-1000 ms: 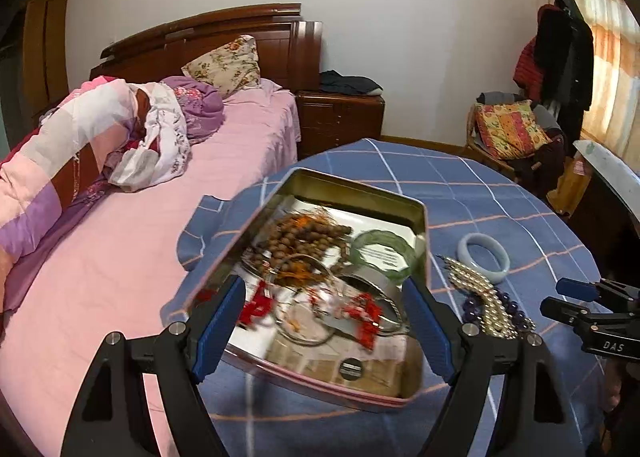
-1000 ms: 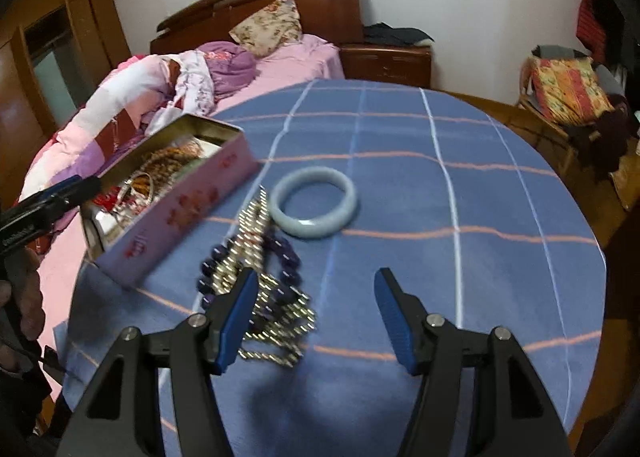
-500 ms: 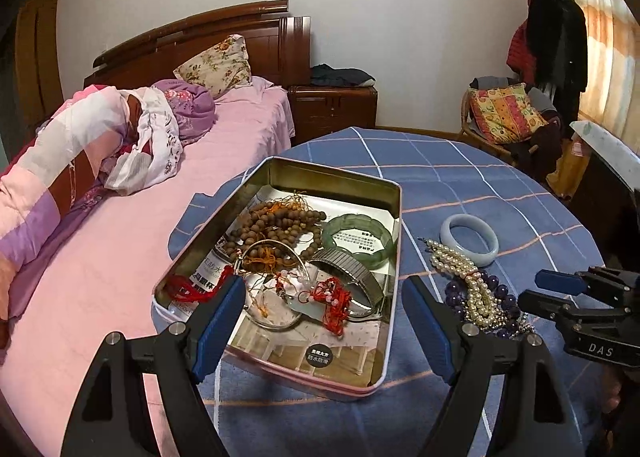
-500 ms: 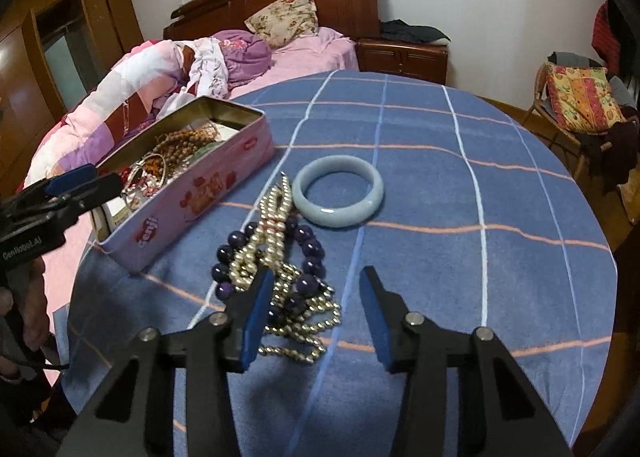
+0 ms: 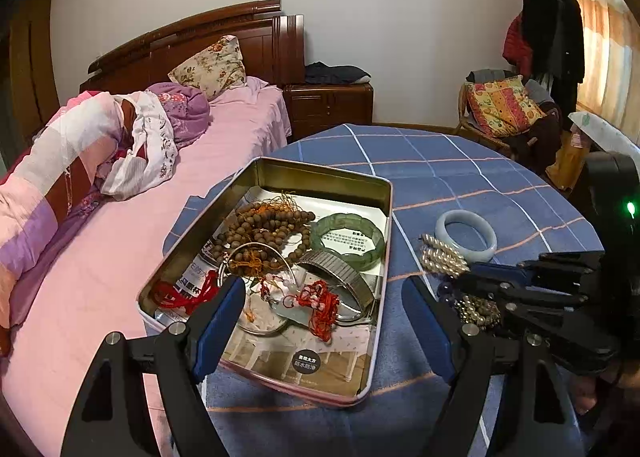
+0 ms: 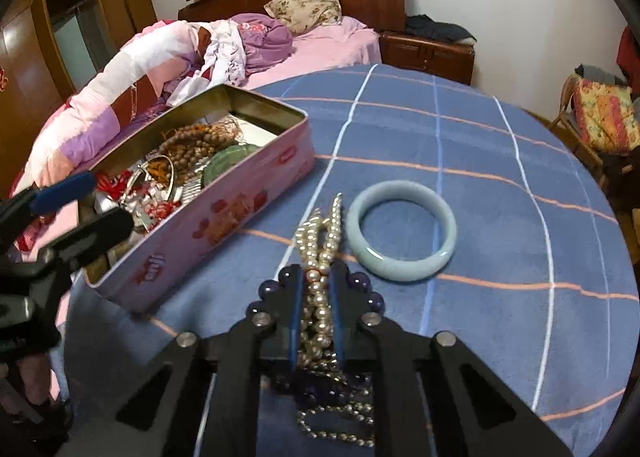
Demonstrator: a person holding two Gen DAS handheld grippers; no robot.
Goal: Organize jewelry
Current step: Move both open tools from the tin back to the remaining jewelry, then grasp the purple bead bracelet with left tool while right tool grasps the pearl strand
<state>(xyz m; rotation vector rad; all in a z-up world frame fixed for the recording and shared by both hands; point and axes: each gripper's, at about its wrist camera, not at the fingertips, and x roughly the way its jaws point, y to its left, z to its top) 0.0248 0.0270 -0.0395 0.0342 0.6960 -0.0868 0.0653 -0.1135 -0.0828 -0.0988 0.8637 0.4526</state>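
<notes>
Only the right wrist view showed the right gripper (image 6: 317,289) just squeezed shut on the pearl necklace (image 6: 320,241), beside the pale bangle (image 6: 401,236). The left wrist view showed the left gripper (image 5: 324,321) wide apart over the tin (image 5: 384,193). Bare blue tablecloth (image 6: 460,145) lay beyond.

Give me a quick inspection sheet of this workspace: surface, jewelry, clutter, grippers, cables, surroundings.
Surface: round table under a blue checked cloth.
Job's things: open pink tin holding brown beads, green bangle, red cords; pale bangle and pearl strands over purple beads lie on the cloth.
Clutter: nothing seen.
Grippers: right gripper has just been closing and pinches the pearl strands; left gripper open at the tin.
Cables: nothing seen.
Surroundings: bed, nightstand, chair with cushion.
</notes>
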